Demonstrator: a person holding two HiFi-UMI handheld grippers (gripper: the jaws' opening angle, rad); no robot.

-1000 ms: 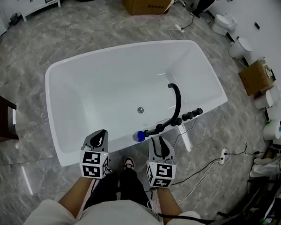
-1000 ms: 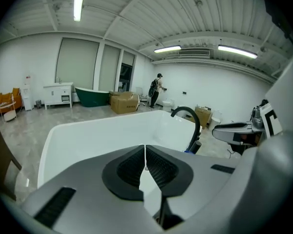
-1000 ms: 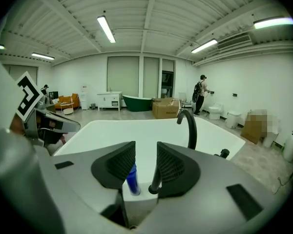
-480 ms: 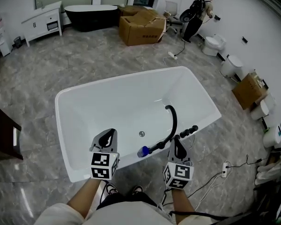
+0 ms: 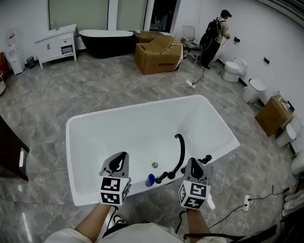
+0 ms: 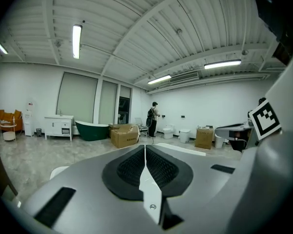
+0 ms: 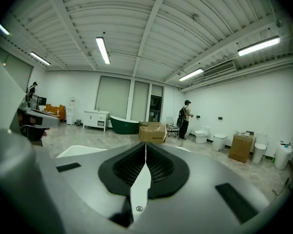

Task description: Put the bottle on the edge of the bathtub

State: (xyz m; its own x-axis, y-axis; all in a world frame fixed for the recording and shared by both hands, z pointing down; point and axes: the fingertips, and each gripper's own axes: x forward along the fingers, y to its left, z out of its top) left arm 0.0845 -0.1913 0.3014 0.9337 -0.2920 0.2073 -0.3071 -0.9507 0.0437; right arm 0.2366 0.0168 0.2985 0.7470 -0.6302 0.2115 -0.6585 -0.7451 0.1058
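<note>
A small bottle with a blue cap (image 5: 150,179) rests on the near rim of the white bathtub (image 5: 142,106), just left of the black faucet (image 5: 180,153). My left gripper (image 5: 119,160) hovers over the near rim to the bottle's left, shut and empty. To the bottle's right, by the faucet handles, my right gripper (image 5: 193,165) is also shut with nothing in it. In the left gripper view the left gripper (image 6: 145,146) shows its pads pressed together, aimed level across the room. The right gripper (image 7: 146,144) in the right gripper view looks the same.
A cardboard box (image 5: 158,52), a dark tub (image 5: 105,37) and a white cabinet (image 5: 55,45) stand at the far wall. A person (image 5: 216,32) stands at the back right near toilets (image 5: 234,67). Cables (image 5: 233,209) trail on the floor at right. Dark furniture (image 5: 5,151) is at left.
The head view has tilted up, so the tub sits lower in frame and more of the room shows. Both grippers have drawn back from the bottle, which stays on the rim.
</note>
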